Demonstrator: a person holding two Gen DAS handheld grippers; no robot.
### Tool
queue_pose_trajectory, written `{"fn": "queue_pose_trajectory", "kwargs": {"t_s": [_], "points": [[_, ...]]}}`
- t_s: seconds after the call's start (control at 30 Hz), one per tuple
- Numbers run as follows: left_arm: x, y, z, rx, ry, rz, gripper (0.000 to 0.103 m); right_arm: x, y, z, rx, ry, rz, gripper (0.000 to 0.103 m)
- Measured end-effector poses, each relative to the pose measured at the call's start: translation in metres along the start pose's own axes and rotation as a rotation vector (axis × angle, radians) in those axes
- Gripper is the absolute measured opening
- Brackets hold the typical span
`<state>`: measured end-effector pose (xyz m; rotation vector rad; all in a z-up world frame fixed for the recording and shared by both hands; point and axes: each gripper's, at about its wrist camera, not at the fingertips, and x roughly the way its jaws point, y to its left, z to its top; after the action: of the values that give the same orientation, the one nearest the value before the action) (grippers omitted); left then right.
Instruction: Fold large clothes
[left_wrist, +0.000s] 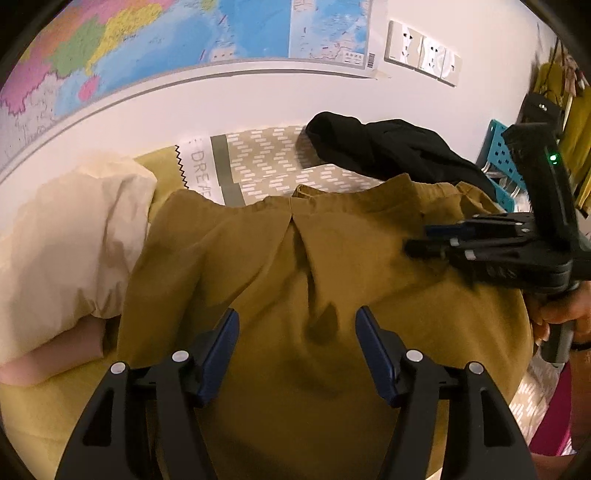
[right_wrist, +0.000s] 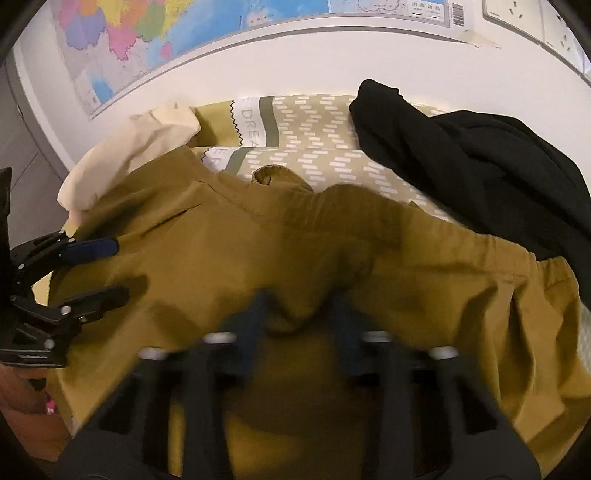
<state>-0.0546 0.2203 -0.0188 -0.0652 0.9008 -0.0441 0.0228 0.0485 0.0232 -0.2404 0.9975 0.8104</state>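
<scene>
Left wrist view: mustard trousers (left_wrist: 295, 266) lie spread flat on the bed (left_wrist: 44, 406), waistband at the far edge toward the wall, long axis running across the frame along that band. Left tool (left_wrist: 297, 332) hangs over the middle of the cloth, jaws wide apart, nothing between them, pads not pressing fabric. Right tool (left_wrist: 417, 242) comes in from the right side near the waistband, jaws look closed; whether it pinches cloth, cannot tell. Cream garment (left_wrist: 66, 251) just beside the trousers on the left, black garment (left_wrist: 388, 151) behind them. Right wrist view: blurred; right tool (right_wrist: 299, 310) sits low on the trousers (right_wrist: 258, 251) with a raised hump of fabric between its fingers, grip unclear. Left tool (right_wrist: 110, 273) gapes at the left edge. Judgement: right hand is nearer the waistband, so the fold likely starts there.
</scene>
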Motion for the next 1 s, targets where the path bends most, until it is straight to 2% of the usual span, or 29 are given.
{"fn": "queue_pose_trajectory", "kwargs": {"t_s": [0.07, 0.2, 0.27, 0.3, 0.43, 0.5, 0.57, 0.63, 0.7, 0.8, 0.87, 0.93, 1.0], "points": [[-0.001, 0.002, 0.002, -0.007, -0.004, -0.007, 0.063, -0.004, -0.003, 0.003, 0.005, -0.025, 0.007, 0.001], [-0.013, 0.01, 0.008, -0.043, -0.039, -0.026, 0.064, -0.026, -0.007, 0.022, 0.029, -0.135, 0.021, 0.001], [-0.016, 0.012, 0.009, -0.045, -0.057, -0.022, 0.071, -0.025, -0.004, 0.031, 0.013, -0.155, 0.006, 0.001], [-0.015, 0.013, 0.008, -0.04, -0.059, -0.013, 0.072, -0.018, -0.004, 0.033, 0.018, -0.142, -0.006, 0.001], [0.002, 0.017, 0.002, -0.026, -0.005, 0.056, 0.072, 0.025, -0.008, 0.028, 0.03, 0.014, 0.0, 0.004], [0.011, 0.026, 0.0, -0.047, 0.015, 0.047, 0.072, 0.019, -0.01, 0.026, 0.046, -0.004, 0.019, 0.014], [0.013, 0.033, 0.0, -0.069, 0.021, 0.03, 0.071, -0.001, -0.011, 0.024, 0.058, -0.054, 0.049, 0.041], [0.012, 0.033, 0.0, -0.066, 0.019, 0.033, 0.071, -0.026, -0.011, 0.019, 0.044, -0.114, 0.048, 0.045], [0.013, 0.032, 0.001, -0.061, 0.022, 0.039, 0.071, -0.053, -0.016, 0.007, 0.026, -0.158, 0.046, 0.045], [0.015, 0.03, 0.001, -0.048, 0.023, 0.053, 0.071, -0.074, -0.032, -0.014, 0.052, -0.168, 0.033, 0.044], [0.016, 0.03, 0.001, -0.05, 0.021, 0.055, 0.071, -0.073, -0.043, -0.028, 0.071, -0.139, 0.004, 0.042], [0.018, 0.031, 0.001, -0.055, 0.019, 0.051, 0.072, -0.059, -0.059, -0.043, 0.101, -0.086, -0.027, 0.035], [0.02, 0.033, 0.0, -0.065, 0.014, 0.042, 0.072, -0.045, -0.075, -0.048, 0.171, -0.069, -0.006, 0.033]]}}
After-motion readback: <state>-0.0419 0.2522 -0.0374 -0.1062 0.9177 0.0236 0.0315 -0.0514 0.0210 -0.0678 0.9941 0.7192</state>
